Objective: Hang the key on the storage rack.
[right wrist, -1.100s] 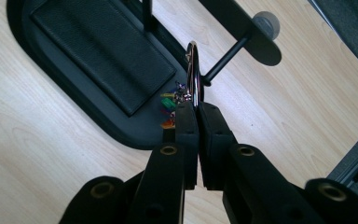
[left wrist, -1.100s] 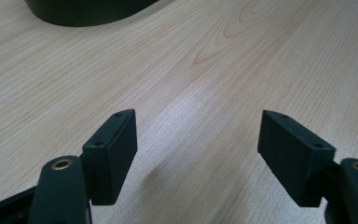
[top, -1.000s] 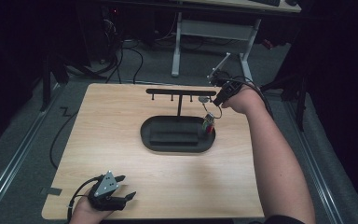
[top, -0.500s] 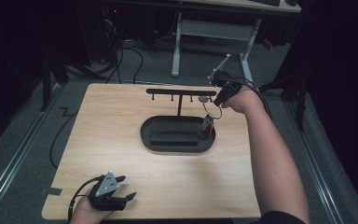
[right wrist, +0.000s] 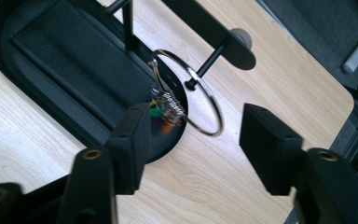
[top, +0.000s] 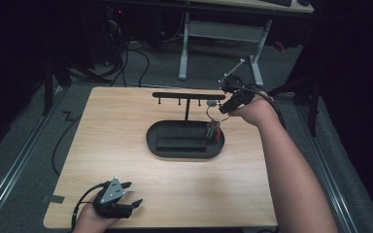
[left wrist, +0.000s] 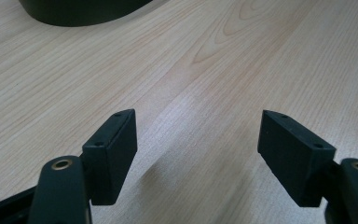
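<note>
right gripper view: the right gripper [right wrist: 193, 135] has its two black jaws spread apart, with nothing held between them. just beyond the gap hangs a metal ring [right wrist: 204, 95] that is hooked on the end peg [right wrist: 205, 67] of a black rack. small coloured charms [right wrist: 165, 109] hang from the ring, close to the left jaw; i cannot tell if they touch it. the ring and charms hang over the rounded end of the black oval base [right wrist: 32, 100] of the rack, which has a raised rectangular block [right wrist: 79, 60] in its middle. the base stands on a light wooden table [right wrist: 23, 154].

in the high view the right gripper [top: 225, 108] is at the right end of the rack bar [top: 187, 95], beside the ring [top: 211, 113]. the charms [top: 213, 130] hang down to the right end of the oval base [top: 184, 148]. the right hand [top: 254, 109] holds this gripper, and the forearm comes in from the bottom right.

the left gripper [top: 131, 205] is near the front left corner of the table [top: 121, 131], well apart from the rack, and the left hand [top: 90, 222] holds it there. in the left gripper view its jaws [left wrist: 196, 151] are also wide apart, empty, low over the bare wood [left wrist: 205, 70], with the edge of the base [left wrist: 81, 9] at the top.
</note>
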Demonstrator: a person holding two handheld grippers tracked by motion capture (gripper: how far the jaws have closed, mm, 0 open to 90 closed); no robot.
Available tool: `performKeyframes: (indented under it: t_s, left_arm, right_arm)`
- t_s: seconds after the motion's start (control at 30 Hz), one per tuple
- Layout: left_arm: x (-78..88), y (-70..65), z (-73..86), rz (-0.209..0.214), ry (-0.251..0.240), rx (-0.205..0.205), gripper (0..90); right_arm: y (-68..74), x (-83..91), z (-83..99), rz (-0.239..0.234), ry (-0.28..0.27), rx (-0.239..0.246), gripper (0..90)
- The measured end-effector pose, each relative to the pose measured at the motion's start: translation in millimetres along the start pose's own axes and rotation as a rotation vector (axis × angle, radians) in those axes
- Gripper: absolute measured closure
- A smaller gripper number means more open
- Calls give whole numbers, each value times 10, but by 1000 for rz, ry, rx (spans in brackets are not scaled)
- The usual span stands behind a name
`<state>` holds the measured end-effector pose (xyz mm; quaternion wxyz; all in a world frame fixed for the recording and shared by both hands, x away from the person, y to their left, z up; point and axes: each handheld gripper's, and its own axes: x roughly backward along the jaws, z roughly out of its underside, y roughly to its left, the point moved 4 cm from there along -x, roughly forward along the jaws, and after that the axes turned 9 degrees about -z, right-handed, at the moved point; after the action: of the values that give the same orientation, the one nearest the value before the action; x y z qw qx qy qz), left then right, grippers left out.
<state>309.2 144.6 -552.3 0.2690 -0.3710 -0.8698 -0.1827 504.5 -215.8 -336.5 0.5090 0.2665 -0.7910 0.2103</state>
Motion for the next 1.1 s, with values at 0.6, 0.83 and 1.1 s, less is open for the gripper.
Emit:
performKeyframes:
  t_s: [0.6,0.83,1.1]
  left_arm:
    - [-11,-53,-19,9,2,-16,287]
    - [-4,-54,-14,12,-6,-15,287]
    - [-12,-79,-17,19,-1,-25,287]
  right_arm:
    - [174,-212,460,-37,-101,-19,321]
    - [213,-364,625,-64,-153,-59,301]
    - [283,-472,866,-63,-265,-100,252]
